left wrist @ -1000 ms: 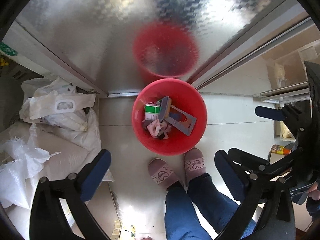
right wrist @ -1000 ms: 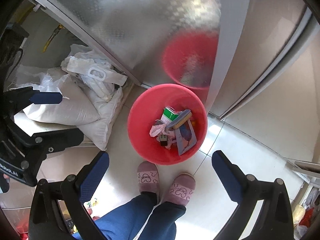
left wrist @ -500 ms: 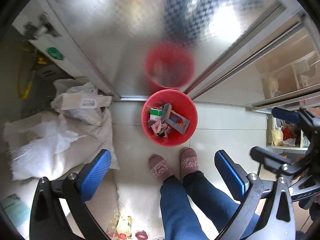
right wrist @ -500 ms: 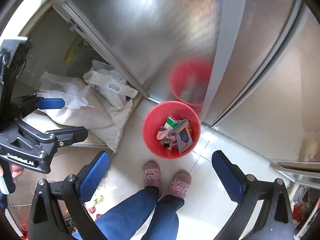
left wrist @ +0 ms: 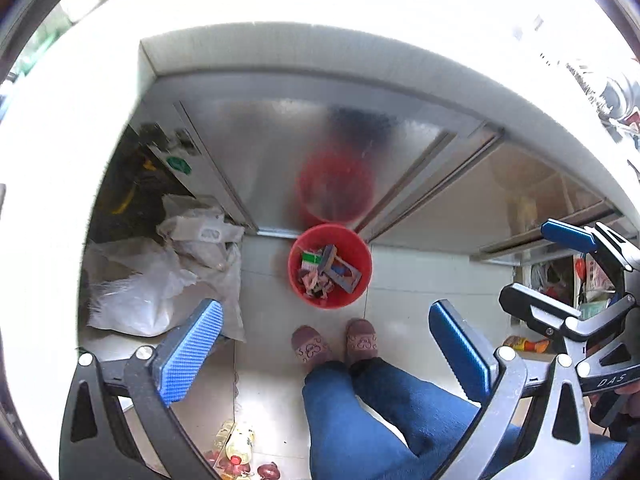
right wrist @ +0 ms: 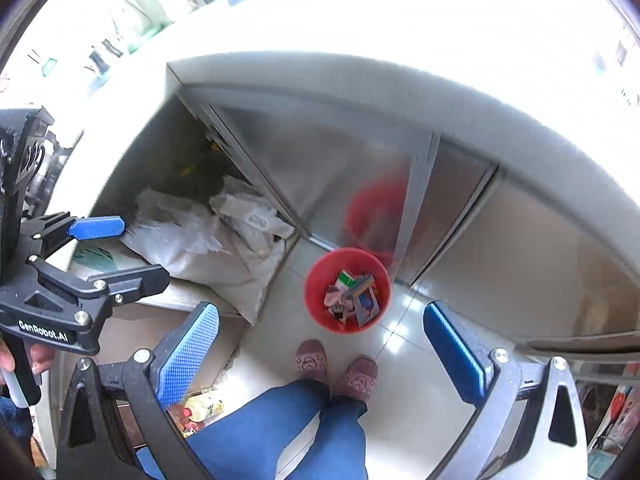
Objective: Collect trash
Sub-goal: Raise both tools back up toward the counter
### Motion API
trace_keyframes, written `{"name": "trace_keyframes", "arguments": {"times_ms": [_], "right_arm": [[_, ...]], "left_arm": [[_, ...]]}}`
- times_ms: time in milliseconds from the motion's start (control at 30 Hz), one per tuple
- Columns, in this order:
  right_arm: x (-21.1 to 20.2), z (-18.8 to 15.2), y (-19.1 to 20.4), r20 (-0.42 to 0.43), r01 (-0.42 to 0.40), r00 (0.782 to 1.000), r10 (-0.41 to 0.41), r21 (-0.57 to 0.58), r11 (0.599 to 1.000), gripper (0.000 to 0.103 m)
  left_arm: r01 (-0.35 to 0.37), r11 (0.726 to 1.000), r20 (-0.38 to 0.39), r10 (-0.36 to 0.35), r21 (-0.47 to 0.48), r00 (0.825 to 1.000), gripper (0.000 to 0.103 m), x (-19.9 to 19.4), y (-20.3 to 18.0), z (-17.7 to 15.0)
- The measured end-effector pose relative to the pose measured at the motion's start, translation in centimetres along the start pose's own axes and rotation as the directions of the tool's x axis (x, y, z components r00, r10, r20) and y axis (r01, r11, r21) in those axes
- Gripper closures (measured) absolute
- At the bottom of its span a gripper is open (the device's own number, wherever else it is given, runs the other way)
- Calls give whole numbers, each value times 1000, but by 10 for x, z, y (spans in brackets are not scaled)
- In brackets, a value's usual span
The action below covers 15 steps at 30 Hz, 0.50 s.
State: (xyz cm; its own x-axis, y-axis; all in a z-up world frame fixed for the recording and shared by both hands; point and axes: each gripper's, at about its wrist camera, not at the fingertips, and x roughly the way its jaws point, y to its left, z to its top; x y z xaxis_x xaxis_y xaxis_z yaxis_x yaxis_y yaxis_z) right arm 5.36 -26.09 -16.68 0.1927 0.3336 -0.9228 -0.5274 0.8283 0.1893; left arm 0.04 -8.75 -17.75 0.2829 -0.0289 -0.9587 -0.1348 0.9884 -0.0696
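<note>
You are standing on a pale tile floor in front of a big shiny metal cabinet with a white counter on top. The counter is glowing too bright to show what is on it. A pile of white bags is lying on the left side, beside the cabinet.

Your blue trouser legs and pink slippers are showing at the bottom of both views. The red bucket is sitting on the floor just in front of your slippers, close against the cabinet door, and the door is showing its red reflection. The trash is lying inside the bucket: a green and white box, a grey frame piece and some pink scraps.

You are holding the left gripper high above the floor with its blue fingers spread wide and nothing between them. The right gripper is spread wide too, with nothing in it, hanging beside the left one.
</note>
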Motion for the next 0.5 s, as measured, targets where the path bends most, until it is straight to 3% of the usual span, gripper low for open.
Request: {"name": "trace_keyframes", "arguments": {"times_ms": [233,500], "right_arm": [[-47,14,-7,71,-10,997,11,-7,1000,1],[-77,34,3,145,5,989,5,-69,998,1]], "left_arm": [[-24,1000,84,24,-8,996,0,-60,-17,8],[-46,998,144,52,-41,988,0,-102,-20,17]]}}
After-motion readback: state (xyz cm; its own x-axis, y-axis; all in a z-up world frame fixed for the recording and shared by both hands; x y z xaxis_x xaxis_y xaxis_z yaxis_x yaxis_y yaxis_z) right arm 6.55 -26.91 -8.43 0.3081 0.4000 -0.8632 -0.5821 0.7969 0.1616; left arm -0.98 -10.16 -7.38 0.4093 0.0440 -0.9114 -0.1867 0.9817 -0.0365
